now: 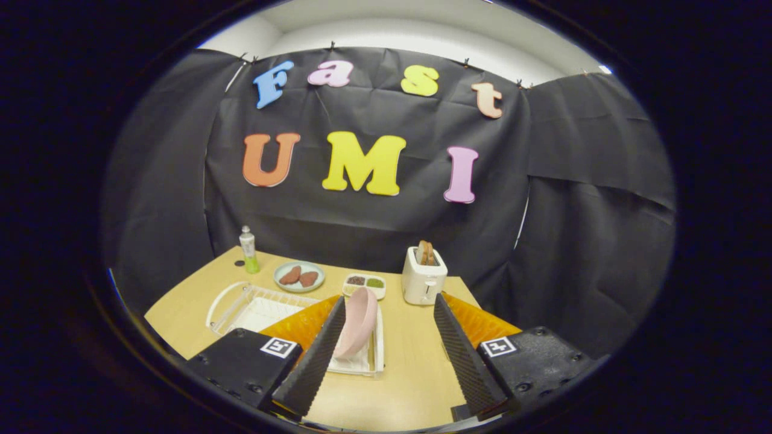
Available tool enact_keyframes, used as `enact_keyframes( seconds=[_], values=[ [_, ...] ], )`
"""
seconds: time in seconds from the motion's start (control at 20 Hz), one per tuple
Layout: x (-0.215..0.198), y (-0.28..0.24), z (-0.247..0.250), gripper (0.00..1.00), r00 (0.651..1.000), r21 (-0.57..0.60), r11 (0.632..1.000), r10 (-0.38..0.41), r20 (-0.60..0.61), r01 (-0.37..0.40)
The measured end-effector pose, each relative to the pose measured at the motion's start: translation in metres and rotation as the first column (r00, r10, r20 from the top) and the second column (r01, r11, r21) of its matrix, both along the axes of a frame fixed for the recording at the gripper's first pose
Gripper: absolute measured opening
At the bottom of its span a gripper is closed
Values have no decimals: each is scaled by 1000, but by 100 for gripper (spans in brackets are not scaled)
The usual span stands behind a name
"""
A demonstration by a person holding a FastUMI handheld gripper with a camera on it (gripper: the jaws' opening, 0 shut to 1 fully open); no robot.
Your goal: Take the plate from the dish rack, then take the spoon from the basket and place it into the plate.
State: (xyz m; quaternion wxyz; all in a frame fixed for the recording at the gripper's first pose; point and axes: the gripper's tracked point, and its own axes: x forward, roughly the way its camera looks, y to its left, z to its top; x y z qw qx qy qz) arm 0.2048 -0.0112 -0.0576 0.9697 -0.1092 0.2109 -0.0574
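While hand-held gripper gapes, pink plate beside left finger, in dish rack

i see a booth closed in by black cloth hung as a back wall, with more black panels angling in on both sides. the cloth is creased and held up along its top edge by small clips. above it a pale wall and ceiling show, evenly lit, with a bright patch at the far upper right. below me sits a light wooden tabletop, its far edge pushed up against the cloth, its surface softly and evenly lit with no hard shadows.
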Motion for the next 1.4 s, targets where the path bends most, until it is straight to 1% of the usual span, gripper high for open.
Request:
enact_keyframes(
  seconds=[0.1, 0.2, 0.25, 0.3, 0.45, 0.55, 0.6, 0.65, 0.7, 0.75, 0.8, 0.85, 0.95, 1.05, 1.15, 1.25, 1.4],
  values=[
    [31, 3, -17, 95, 993, -18, 1000, -3, -122, 1],
    [62, 10, -29, 95, 975, -47, 999, 8, -223, -19],
    [76, 11, -35, 94, 966, -68, 998, -1, -260, -17],
    [88, 9, -43, 93, 953, -78, 997, -30, -300, 6],
    [117, 8, -71, 91, 891, -104, 993, -96, -443, 56],
    [130, 0, -86, 86, 845, -143, 984, -168, -508, 110],
    [133, -6, -93, 80, 811, -171, 976, -209, -546, 137],
    [137, -8, -100, 74, 778, -173, 971, -235, -583, 164],
    [140, -5, -106, 70, 747, -157, 970, -243, -619, 185],
    [145, -2, -108, 56, 726, -140, 968, -247, -641, 206],
    [148, -4, -111, 46, 708, -149, 963, -267, -654, 225],
    [149, -7, -114, 30, 681, -182, 958, -287, -673, 224],
    [144, -5, -119, 20, 630, -233, 953, -302, -715, 192],
    [144, -3, -115, 20, 621, -251, 949, -314, -718, 190],
    [138, -1, -113, 17, 617, -271, 936, -352, -704, 224],
    [137, 8, -110, 13, 634, -314, 921, -388, -669, 232],
    [133, 24, -107, 11, 661, -378, 893, -438, -609, 244]
  ],
)
